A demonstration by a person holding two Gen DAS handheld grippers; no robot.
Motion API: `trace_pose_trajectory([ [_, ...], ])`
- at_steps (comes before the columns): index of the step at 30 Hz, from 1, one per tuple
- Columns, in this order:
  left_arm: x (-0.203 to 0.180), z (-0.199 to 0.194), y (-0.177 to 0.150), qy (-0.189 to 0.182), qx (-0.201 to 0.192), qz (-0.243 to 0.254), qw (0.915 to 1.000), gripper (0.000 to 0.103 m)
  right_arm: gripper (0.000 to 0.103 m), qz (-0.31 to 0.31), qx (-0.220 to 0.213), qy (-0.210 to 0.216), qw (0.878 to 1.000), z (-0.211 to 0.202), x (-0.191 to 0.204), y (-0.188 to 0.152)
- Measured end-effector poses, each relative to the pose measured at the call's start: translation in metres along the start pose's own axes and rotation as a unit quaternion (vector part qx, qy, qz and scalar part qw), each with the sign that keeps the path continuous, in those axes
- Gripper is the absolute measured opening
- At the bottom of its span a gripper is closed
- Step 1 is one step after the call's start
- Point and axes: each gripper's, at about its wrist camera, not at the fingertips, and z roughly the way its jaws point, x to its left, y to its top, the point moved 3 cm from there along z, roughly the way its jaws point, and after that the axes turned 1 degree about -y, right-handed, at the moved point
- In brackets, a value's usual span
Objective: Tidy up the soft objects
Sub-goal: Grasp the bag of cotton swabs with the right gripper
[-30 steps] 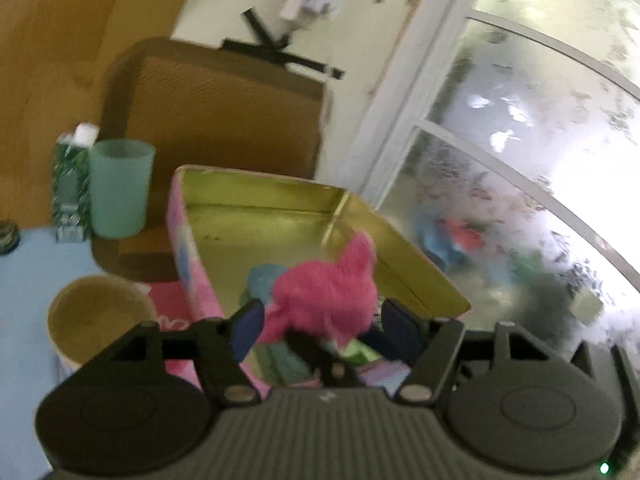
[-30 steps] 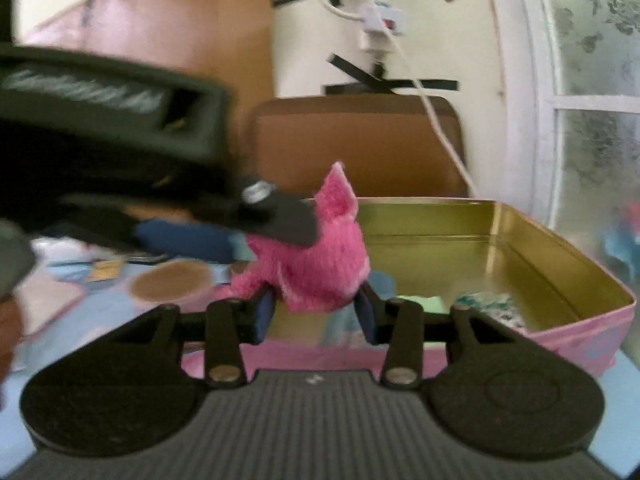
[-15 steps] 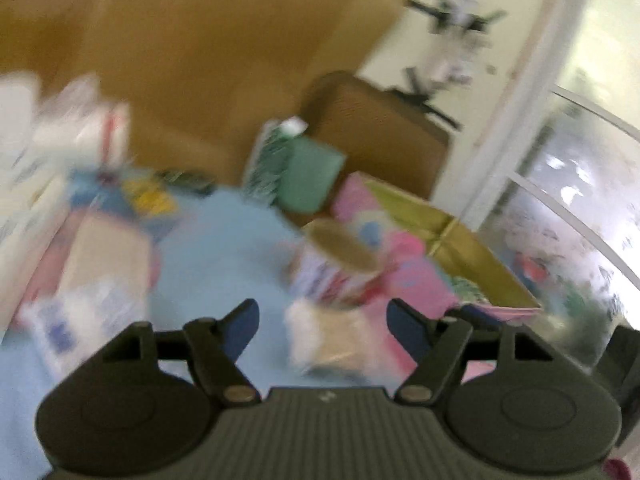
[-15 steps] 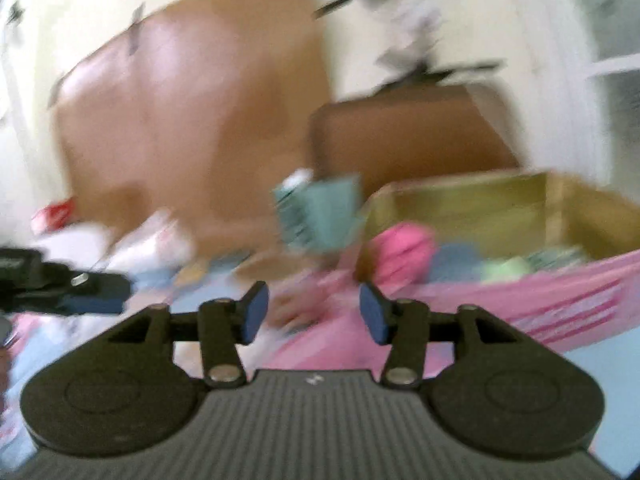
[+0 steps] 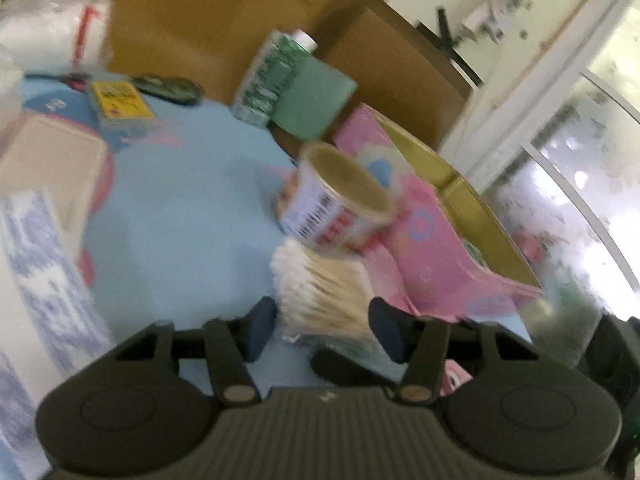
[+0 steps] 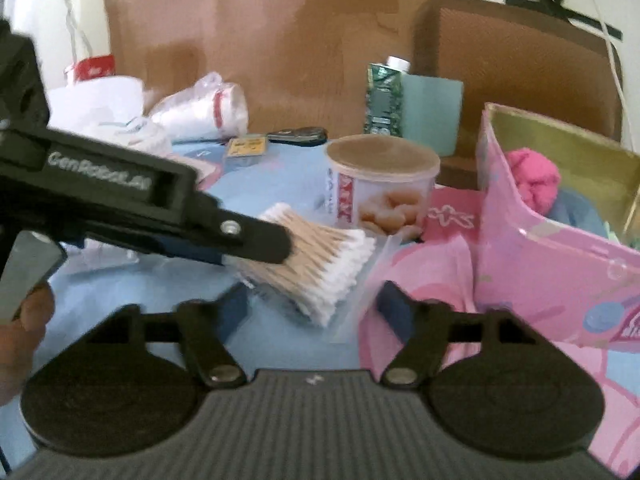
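Swab bundle (image 5: 324,292) lies on the blue cloth (image 5: 180,220) beside the can (image 5: 340,204), long axis across both grippers; left gripper (image 5: 322,330) nearer, closing astride it, not yet pinching; right gripper (image 6: 312,308) spread, empty.

On the counter (image 6: 168,240), a bundle of cotton swabs (image 6: 316,252) lies near, just before a lidded tub (image 6: 380,188). Right of both stands an open tin box (image 6: 560,256) with a plush toy (image 6: 532,178) inside. Far behind the tub, a carton (image 6: 384,98) stands left of a cup (image 6: 432,110), touching it.
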Motion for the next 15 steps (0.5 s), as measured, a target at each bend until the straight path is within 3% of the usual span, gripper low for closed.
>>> trace_pose_trajectory([
  [1,-0.004,-0.001,-0.003,-0.001,0.003,0.006,1.0,0.05,0.055,-0.005,-0.002,-0.007,1.0,-0.002,0.001,-0.001],
  [5,-0.019,-0.01,-0.011,0.001,0.002,0.025,0.9997,0.05,0.048,-0.012,-0.022,-0.016,1.0,-0.017,0.001,-0.006],
  [9,-0.05,-0.017,0.0,-0.033,-0.015,0.046,0.9983,0.05,0.046,-0.029,-0.095,-0.057,0.993,-0.048,-0.001,-0.006],
  [15,-0.136,0.016,0.023,-0.057,-0.025,0.143,0.9878,0.051,0.046,-0.007,-0.187,-0.146,0.971,-0.095,-0.049,-0.001],
])
